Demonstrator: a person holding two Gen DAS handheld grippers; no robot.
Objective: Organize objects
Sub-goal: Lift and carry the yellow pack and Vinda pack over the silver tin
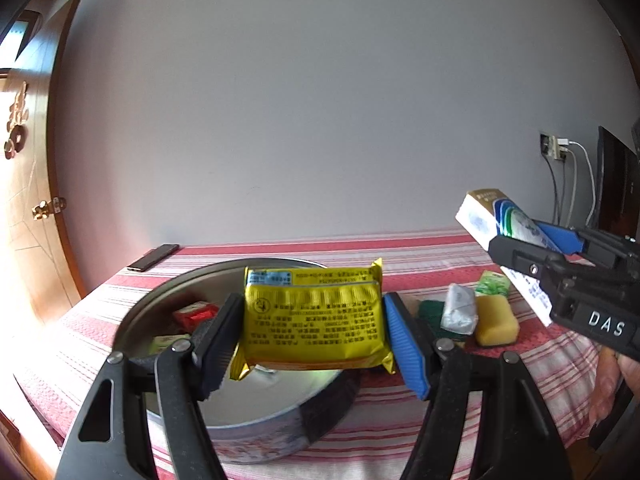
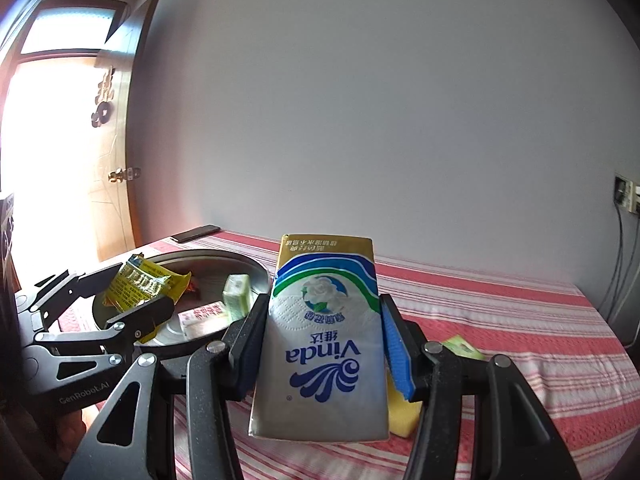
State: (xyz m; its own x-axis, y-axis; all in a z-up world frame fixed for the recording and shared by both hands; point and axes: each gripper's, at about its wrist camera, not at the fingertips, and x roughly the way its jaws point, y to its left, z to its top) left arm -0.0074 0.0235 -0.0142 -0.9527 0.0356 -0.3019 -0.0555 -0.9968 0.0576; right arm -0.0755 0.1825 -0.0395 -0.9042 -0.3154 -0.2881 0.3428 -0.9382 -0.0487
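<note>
My left gripper (image 1: 312, 332) is shut on a yellow snack packet (image 1: 314, 314), held above a round metal tin (image 1: 168, 300) on the striped tablecloth. Inside the tin lie a red packet (image 1: 194, 314) and a green-white box (image 2: 237, 294). My right gripper (image 2: 320, 344) is shut on a white Vinda tissue pack (image 2: 324, 344), lifted over the table. In the left wrist view the right gripper (image 1: 532, 240) appears at far right with the tissue pack (image 1: 492, 212). The right wrist view shows the left gripper (image 2: 136, 292) and the yellow packet (image 2: 144, 286) over the tin (image 2: 256, 276).
On the red-striped tablecloth (image 1: 420, 264) lie a yellow sponge (image 1: 496, 320), a silver wrapper (image 1: 460, 308), a dark green pad (image 1: 430, 310) and a green sachet (image 1: 494, 284). A dark phone (image 1: 154, 257) rests at the far left edge. A wooden door (image 1: 32, 184) stands left; a wall socket with cables (image 1: 556, 148) right.
</note>
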